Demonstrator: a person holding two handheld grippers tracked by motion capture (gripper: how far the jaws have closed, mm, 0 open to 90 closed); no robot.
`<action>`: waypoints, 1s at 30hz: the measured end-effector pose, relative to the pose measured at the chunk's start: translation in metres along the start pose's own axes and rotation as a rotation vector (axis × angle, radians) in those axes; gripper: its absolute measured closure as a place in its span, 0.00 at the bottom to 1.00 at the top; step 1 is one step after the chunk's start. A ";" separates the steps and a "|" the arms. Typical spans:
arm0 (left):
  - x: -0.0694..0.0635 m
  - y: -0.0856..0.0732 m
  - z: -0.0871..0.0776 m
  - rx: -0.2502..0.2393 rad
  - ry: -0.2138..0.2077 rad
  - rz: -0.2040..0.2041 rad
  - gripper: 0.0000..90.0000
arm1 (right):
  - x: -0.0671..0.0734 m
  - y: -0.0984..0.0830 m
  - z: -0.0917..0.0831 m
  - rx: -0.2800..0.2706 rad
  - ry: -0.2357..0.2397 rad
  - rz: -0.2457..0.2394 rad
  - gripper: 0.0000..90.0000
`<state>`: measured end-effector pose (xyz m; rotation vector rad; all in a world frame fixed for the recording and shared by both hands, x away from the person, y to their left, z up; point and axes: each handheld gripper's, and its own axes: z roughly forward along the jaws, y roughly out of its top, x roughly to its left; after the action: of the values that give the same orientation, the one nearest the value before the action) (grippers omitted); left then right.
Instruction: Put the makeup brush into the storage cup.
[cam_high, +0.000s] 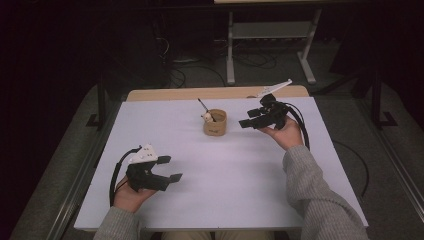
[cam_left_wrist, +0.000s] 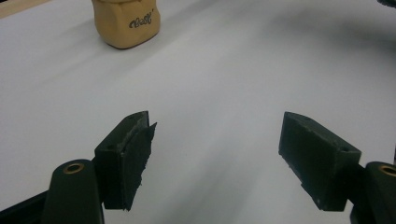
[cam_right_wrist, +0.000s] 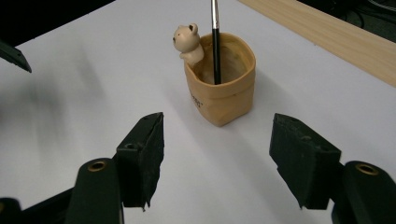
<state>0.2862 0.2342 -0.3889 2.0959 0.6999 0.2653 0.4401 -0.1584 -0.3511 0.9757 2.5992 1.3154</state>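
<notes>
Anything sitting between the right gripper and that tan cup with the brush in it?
No. In the right gripper view, only bare white table lies between the open right gripper and the tan cup holding the brush; the high view agrees.

A tan bag-shaped pen cup (cam_high: 215, 123) stands at twelve o'clock on the flat white table (cam_high: 225, 190), holding a thin black-handled brush (cam_right_wrist: 215, 42) and a small cream bear figure (cam_right_wrist: 188, 43) on its rim.

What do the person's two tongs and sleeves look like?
Both the left tongs and the right tongs are black, each with two flat blocky jaws with brass-coloured rivets and a trailing black cable. Each carries a pale three-cornered plate on top. The sleeves are grey knit.
</notes>
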 end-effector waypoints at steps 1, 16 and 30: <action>0.000 0.000 0.000 0.001 0.002 -0.006 0.28 | 0.000 -0.001 0.000 -0.003 -0.002 -0.005 0.38; 0.002 0.000 -0.003 -0.007 0.008 -0.008 0.28 | 0.001 -0.010 -0.010 -0.008 -0.015 0.003 0.37; 0.005 -0.002 -0.004 -0.007 0.015 -0.021 0.27 | 0.006 -0.023 -0.015 -0.016 -0.021 0.007 0.34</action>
<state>0.2879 0.2401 -0.3884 2.0805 0.7291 0.2718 0.4188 -0.1753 -0.3574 0.9919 2.5682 1.3187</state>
